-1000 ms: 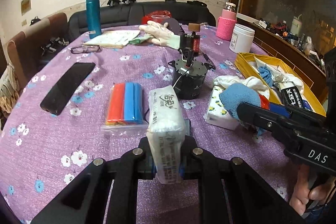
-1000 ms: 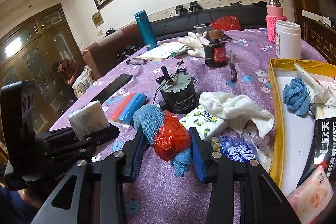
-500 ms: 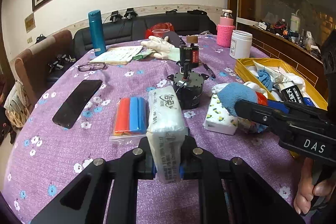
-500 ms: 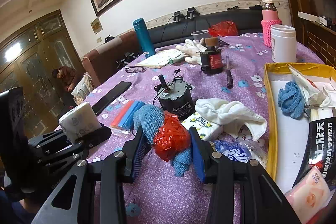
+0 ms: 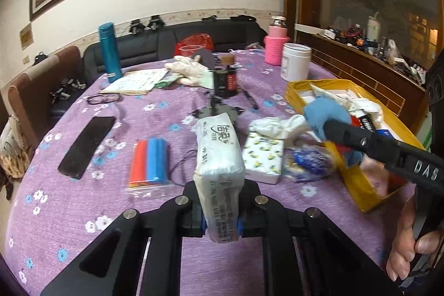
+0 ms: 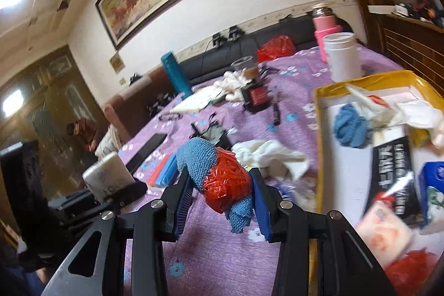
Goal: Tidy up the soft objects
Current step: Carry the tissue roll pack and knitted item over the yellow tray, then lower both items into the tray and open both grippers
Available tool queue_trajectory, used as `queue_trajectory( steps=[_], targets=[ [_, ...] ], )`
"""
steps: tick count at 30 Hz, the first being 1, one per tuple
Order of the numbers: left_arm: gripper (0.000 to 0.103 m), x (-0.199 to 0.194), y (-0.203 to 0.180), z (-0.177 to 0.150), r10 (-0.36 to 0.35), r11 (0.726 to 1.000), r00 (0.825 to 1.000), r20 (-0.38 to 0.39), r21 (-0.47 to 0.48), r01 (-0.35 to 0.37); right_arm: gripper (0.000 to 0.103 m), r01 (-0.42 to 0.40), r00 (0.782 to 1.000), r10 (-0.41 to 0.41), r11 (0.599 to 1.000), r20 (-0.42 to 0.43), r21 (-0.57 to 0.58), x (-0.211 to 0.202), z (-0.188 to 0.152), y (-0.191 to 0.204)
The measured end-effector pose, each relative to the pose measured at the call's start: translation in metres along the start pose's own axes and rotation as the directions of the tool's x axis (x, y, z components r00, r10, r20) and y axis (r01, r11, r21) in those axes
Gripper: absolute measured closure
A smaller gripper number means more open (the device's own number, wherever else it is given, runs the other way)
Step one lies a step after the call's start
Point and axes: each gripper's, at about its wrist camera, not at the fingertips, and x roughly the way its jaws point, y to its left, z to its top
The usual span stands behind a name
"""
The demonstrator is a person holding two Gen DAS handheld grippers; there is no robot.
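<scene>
My left gripper (image 5: 221, 224) is shut on a white tissue pack (image 5: 217, 157) and holds it above the purple tablecloth; the pack also shows at the left of the right wrist view (image 6: 108, 178). My right gripper (image 6: 222, 201) is shut on a blue cloth with a red plastic bag (image 6: 219, 176), lifted beside the yellow tray (image 6: 319, 113); the bundle shows in the left wrist view (image 5: 326, 115) over the tray (image 5: 358, 186). The tray holds a blue cloth (image 6: 348, 126), white plastic and packets.
On the table lie a white cloth (image 5: 277, 125), a flowered tissue pack (image 5: 262, 157), a blue-patterned bag (image 5: 309, 161), red and blue sticks in a bag (image 5: 148, 158), a phone (image 5: 86, 142), glasses (image 5: 104, 99), gloves (image 5: 191, 70), a dark bottle (image 5: 226, 81), a white jar (image 5: 295, 61).
Both grippers have risen with their loads. The right gripper has swung right toward the yellow tray, now over its near edge.
</scene>
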Motion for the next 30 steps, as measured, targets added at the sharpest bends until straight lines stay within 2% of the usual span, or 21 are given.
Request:
queue_trajectory(
  steps=[6,12,16,20,23,24,26,28,30],
  targets=[
    [0.089,0.003,-0.031,0.01,-0.067,0.997,0.998,-0.015,0.04,0.067,0.058,0.045,0.996,-0.049,0.998,0.071,0.054,-0.03,0.01,-0.028],
    [0.089,0.011,-0.072,0.023,-0.15,0.984,0.988,-0.038,0.093,0.153,0.059,0.119,0.983,-0.137,0.982,0.12,0.145,-0.06,0.017,-0.066],
    [0.089,0.024,-0.103,0.041,-0.223,0.967,0.973,-0.066,0.111,0.229,0.059,0.223,0.963,-0.245,0.959,0.116,0.174,-0.081,0.031,-0.093],
    [0.089,0.051,-0.133,0.06,-0.291,0.946,0.95,-0.117,0.111,0.304,0.059,0.308,0.94,-0.33,0.932,0.091,0.192,-0.092,0.051,-0.117],
    [0.089,0.074,-0.155,0.07,-0.316,0.936,0.936,-0.156,0.109,0.334,0.059,0.368,0.922,-0.384,0.908,0.047,0.201,-0.092,0.065,-0.137],
    [0.089,0.085,-0.163,0.073,-0.338,0.927,0.923,-0.182,0.103,0.36,0.059,0.388,0.916,-0.401,0.901,0.03,0.196,-0.09,0.069,-0.141],
    [0.089,0.1,-0.172,0.075,-0.347,0.924,0.915,-0.206,0.096,0.371,0.059,0.436,0.897,-0.441,0.879,-0.019,0.193,-0.08,0.077,-0.152],
    [0.089,0.117,-0.181,0.074,-0.362,0.916,0.897,-0.252,0.083,0.393,0.059,0.449,0.893,-0.444,0.873,-0.073,0.192,-0.069,0.079,-0.162],
    [0.089,0.129,-0.186,0.07,-0.361,0.916,0.889,-0.28,0.071,0.395,0.059,0.467,0.884,-0.45,0.863,-0.126,0.193,-0.057,0.079,-0.173]
  ],
)
